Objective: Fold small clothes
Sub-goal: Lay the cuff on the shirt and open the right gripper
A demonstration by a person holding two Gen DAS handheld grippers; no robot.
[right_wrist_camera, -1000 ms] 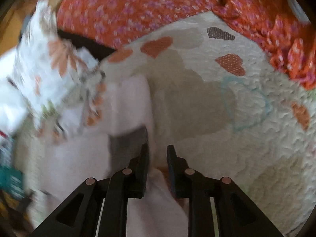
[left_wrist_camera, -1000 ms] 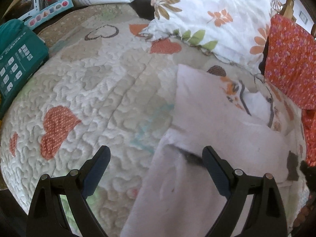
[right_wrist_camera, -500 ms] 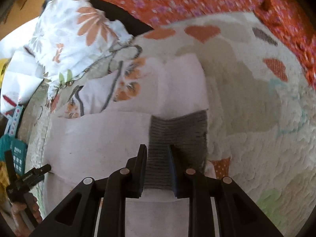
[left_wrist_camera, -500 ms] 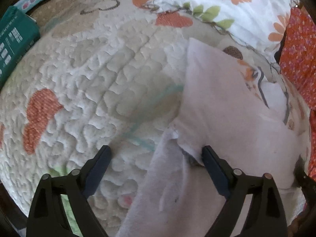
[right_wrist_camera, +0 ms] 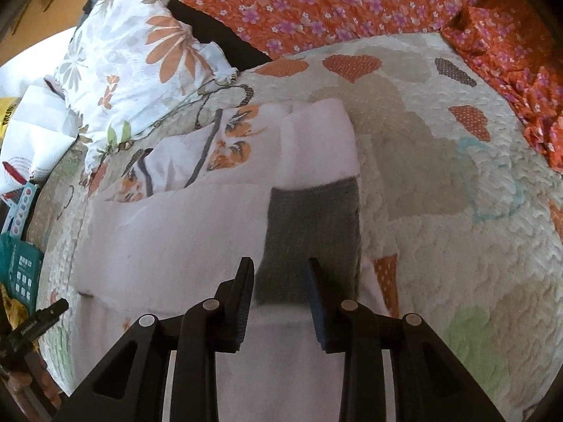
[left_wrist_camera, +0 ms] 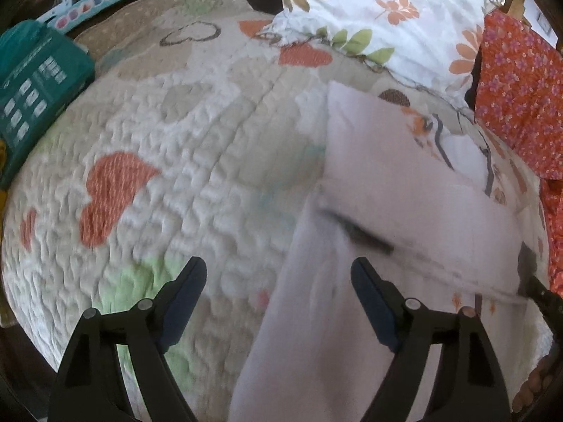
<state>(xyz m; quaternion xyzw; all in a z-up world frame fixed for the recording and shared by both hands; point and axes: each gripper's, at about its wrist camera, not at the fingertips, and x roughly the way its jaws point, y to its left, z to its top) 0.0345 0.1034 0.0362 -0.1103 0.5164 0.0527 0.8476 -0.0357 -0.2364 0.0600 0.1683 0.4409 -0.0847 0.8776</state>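
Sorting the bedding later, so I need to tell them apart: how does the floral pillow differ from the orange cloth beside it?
The floral pillow is white with large, sparse orange flowers and green leaves; the orange cloth is orange all over with small, dense pink flowers. The pillow looks plump and rumpled; the cloth lies spread out with folds at one end. Both border the heart-patterned quilt.

both wrist cameras look steeply down, close over the cream quilted bedspread with orange hearts. both views share the pale pink folded garment and the white floral pillow, seen from opposite sides.
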